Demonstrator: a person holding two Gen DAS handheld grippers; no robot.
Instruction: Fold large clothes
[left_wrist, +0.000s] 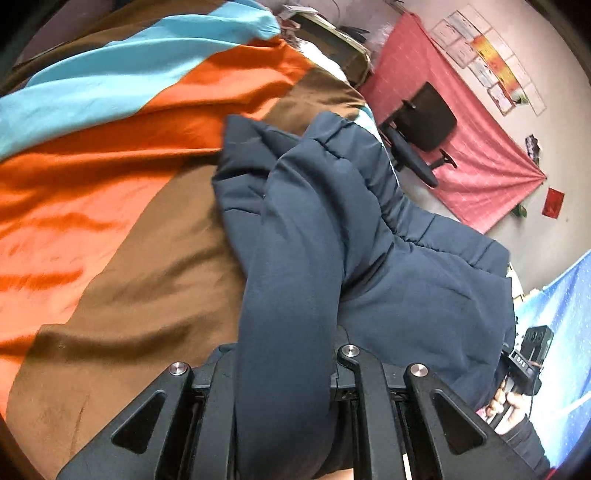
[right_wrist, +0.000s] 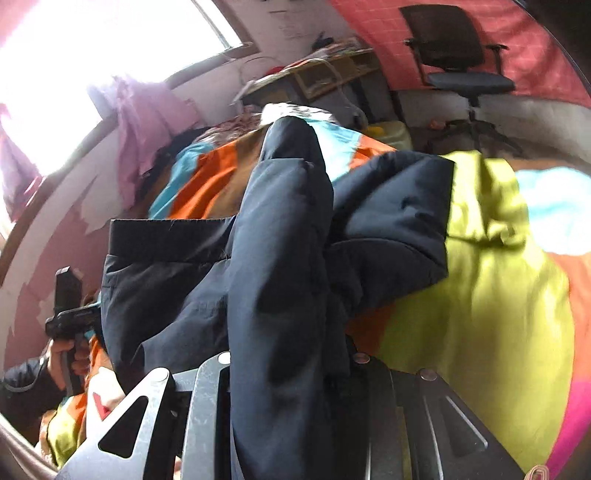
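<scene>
Gripping a thick fold of the navy padded jacket, the left gripper has its jaws clamped on the fabric, which bulges out between them. That jacket lies bunched on the striped bedspread, orange and brown bands to its left. Over to the right, the right gripper is clamped on another fold of the same jacket. Far right, an office chair stands by the pink wall hanging.

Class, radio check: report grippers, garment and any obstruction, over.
Left gripper shut on jacket. Right gripper shut on jacket too. Jacket bunched, lifted over bedspread. Nothing blocking.
</scene>
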